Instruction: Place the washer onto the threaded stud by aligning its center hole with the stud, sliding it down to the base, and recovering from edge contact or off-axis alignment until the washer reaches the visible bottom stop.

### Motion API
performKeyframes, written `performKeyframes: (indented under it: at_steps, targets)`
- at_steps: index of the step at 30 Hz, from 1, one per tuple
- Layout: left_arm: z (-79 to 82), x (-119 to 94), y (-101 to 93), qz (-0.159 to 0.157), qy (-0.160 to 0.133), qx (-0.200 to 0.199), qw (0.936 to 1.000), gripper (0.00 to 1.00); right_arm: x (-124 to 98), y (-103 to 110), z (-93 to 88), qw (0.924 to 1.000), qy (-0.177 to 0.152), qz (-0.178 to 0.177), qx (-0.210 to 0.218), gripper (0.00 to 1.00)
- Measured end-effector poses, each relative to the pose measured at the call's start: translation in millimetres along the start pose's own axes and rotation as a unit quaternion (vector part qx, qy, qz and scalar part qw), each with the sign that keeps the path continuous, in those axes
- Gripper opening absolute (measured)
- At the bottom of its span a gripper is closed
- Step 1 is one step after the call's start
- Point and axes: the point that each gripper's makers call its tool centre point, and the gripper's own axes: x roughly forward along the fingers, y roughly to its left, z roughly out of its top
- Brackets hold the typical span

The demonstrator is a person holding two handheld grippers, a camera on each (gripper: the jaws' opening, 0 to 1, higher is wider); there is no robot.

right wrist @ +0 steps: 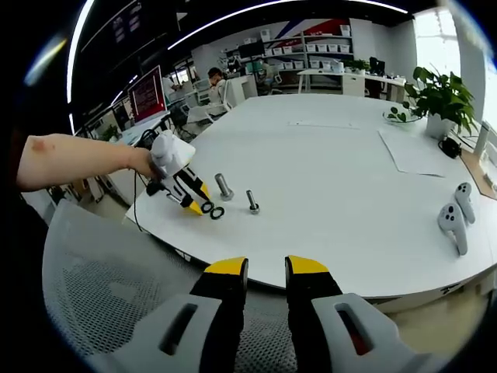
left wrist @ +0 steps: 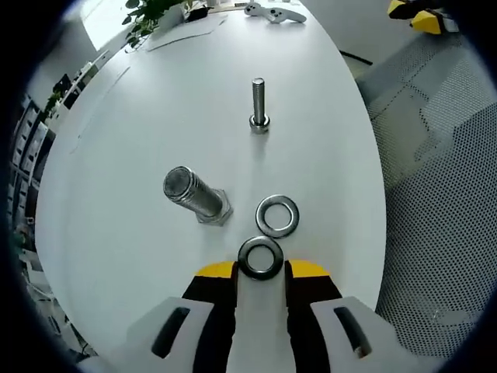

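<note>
white table [left wrist: 155,116]: left gripper [left wrist: 261,268] partly covers washer [left wrist: 261,257].

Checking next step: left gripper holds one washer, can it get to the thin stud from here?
Probably yes. The left gripper grips a washer, and bare table leads to the thin stud. The big bolt and the loose washer sit beside that path.

White oval table [left wrist: 155,116]; silver steel washers [left wrist: 277,215] and threaded studs [left wrist: 258,101]. Yellow-tipped black gripper jaws on white bodies. Grey perforated mesh chair [left wrist: 443,179]; green potted plant [right wrist: 439,97].
</note>
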Motion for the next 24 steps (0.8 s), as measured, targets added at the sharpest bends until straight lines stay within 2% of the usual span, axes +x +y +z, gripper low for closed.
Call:
performKeyframes:
  at_steps: [10,14,16,24]
  targets:
    - [0.2,0.0,2.0,-0.002,-0.003,-0.006,1.0,0.22,0.4,0.6,-0.7,1.0,0.003,0.002,-0.003,0.22]
    - [6.6,2.4,3.0,0.006,-0.025,-0.028,0.9993,0.29,0.5,0.3,-0.6,1.0,0.003,0.002,-0.003,0.22]
    - [7.1,2.7,2.2,0.003,-0.023,-0.017,0.9996,0.29,0.6,0.1,-0.6,1.0,0.003,0.002,-0.003,0.22]
    - [7.3,2.7,2.3,0.002,-0.019,-0.016,0.9997,0.29,0.5,-1.0,0.1,1.0,0.001,0.001,-0.002,0.22]
